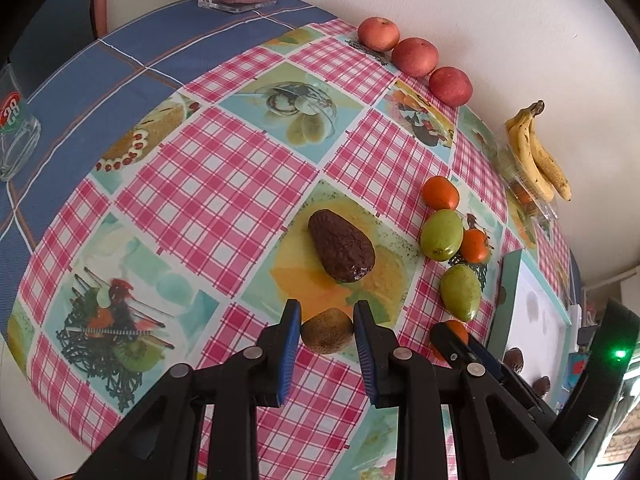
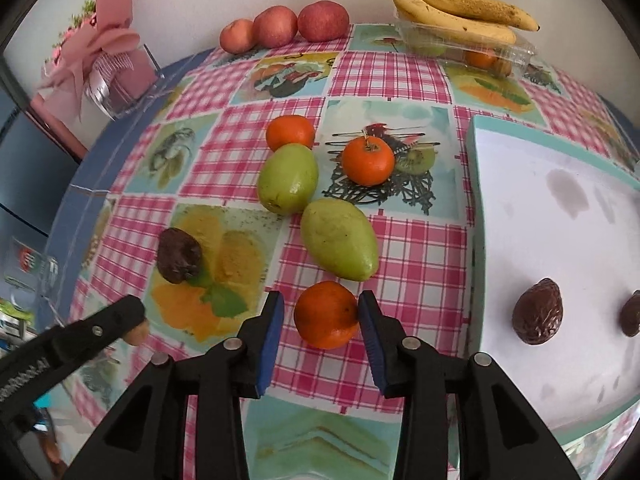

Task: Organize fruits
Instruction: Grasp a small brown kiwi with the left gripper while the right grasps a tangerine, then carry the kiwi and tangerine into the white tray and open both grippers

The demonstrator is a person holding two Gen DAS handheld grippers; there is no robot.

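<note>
1. My left claw has a kiwi between its blue pads. The jaws are as tight as they go and both pads look to be touching the skin, so I read it as gripped.
2. The kiwi sits low on the checked tablecloth, just in front of a dark wrinkled avocado. I can't tell whether it is lifted or resting.
3. Kiwi handling, my judgement: light, fuzzy skin gives good friction, flesh bruises if squeezed hard. The hold across the middle is right.
4. My right claw straddles a tangerine, jaws partly open. The right pad touches or nearly touches the peel; there is a clear gap at the left pad. Not gripped.
5. The tangerine lies on the cloth, just below the nearer of two green mangoes, left of a white tray that holds two dark avocados.
6. Tangerine handling, judged: light, round, rolls easily, loose soft peel. Take it across the widest part, pads centred, gentle close.
7. Other fruit: three apples by the wall, bananas on a clear plastic box, two more tangerines near the mangoes.
8. Risk: an off-centre close pushes the tangerine towards the mango.
</note>
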